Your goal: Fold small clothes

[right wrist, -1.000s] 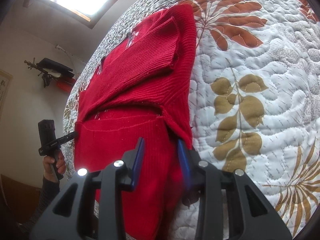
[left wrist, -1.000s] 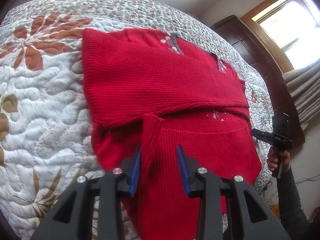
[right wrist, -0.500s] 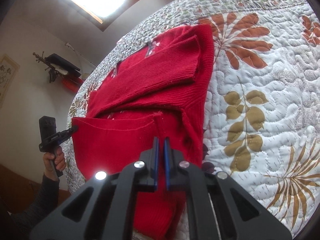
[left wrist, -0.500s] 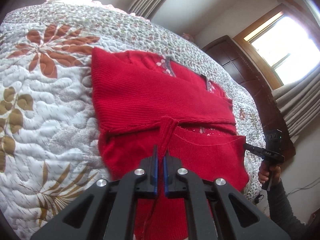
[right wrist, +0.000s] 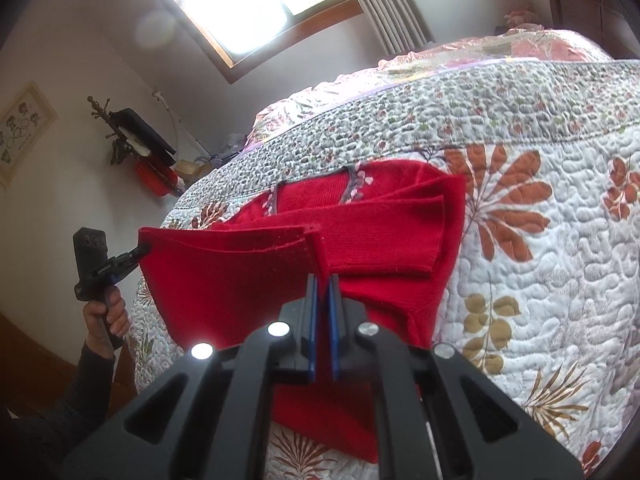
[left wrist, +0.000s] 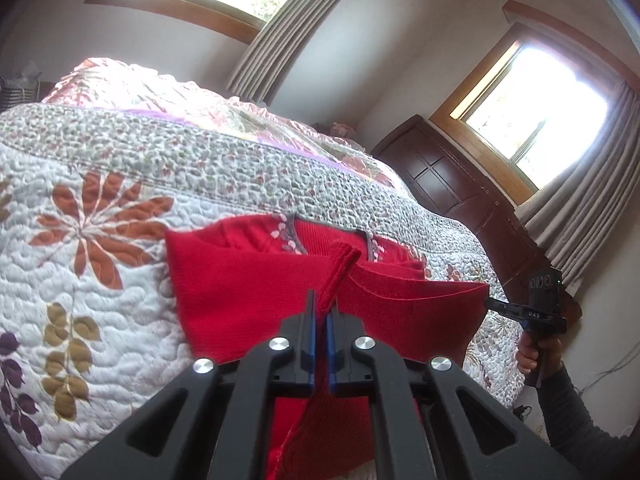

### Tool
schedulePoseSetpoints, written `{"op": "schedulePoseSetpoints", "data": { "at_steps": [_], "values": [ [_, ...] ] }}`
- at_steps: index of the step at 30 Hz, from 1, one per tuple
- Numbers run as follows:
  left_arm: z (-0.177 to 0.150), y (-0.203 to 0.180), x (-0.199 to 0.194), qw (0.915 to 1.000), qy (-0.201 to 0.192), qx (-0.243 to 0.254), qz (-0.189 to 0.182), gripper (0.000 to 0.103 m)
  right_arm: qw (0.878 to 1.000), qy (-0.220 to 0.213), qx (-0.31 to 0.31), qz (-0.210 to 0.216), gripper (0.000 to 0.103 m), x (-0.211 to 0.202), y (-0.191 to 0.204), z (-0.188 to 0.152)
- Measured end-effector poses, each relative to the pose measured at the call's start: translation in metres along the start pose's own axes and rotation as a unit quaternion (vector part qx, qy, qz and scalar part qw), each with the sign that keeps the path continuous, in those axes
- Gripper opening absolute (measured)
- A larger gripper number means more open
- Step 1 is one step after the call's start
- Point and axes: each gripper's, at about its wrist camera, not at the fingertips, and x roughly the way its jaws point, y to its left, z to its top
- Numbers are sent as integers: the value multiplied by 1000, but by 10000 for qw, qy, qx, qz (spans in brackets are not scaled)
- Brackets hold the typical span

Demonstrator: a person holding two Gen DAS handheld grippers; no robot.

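**Both tools pinch the red sweater's hem above the bed**

The left tool (left wrist: 320, 312) is clamped on the hem of the red knit sweater (left wrist: 240, 296); the right tool (right wrist: 323, 286) grips the hem's other corner. The lifted hem stretches between them. Beyond, the sweater's folded sleeves and collar lie on the floral quilt (right wrist: 540, 280) covering the bed.

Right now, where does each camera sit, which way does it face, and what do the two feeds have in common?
Left wrist: rides the left gripper, looking along its fingers over the lifted hem of the red sweater toward the bed's far end and windows; the right hand with its gripper shows at right.
Right wrist: rides the right gripper, facing the same way from the sweater's other corner; the left hand shows at left.
Shared: the sweater, the floral quilt, and each other's gripper.
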Motion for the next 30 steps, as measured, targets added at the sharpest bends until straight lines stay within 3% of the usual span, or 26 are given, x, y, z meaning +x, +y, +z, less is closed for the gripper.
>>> {"op": "schedulePoseSetpoints", "data": {
  "at_steps": [13,21,25,30],
  "values": [
    [95,16,74,9983,161,16,554,3,9971,-184,103,-734,4,52,-24,98],
    [86,80,156,9882,853,-622,1112,3,9929,249,465,-1064,4,127,-66,107],
    [80,100,174,9842,980,-852,1202,3,9910,298,580,-1166,4,143,-77,110],
    [82,96,173,9868,897,-766,1112,3,9916,221,562,-1142,4,141,-75,113]
  ]
}}
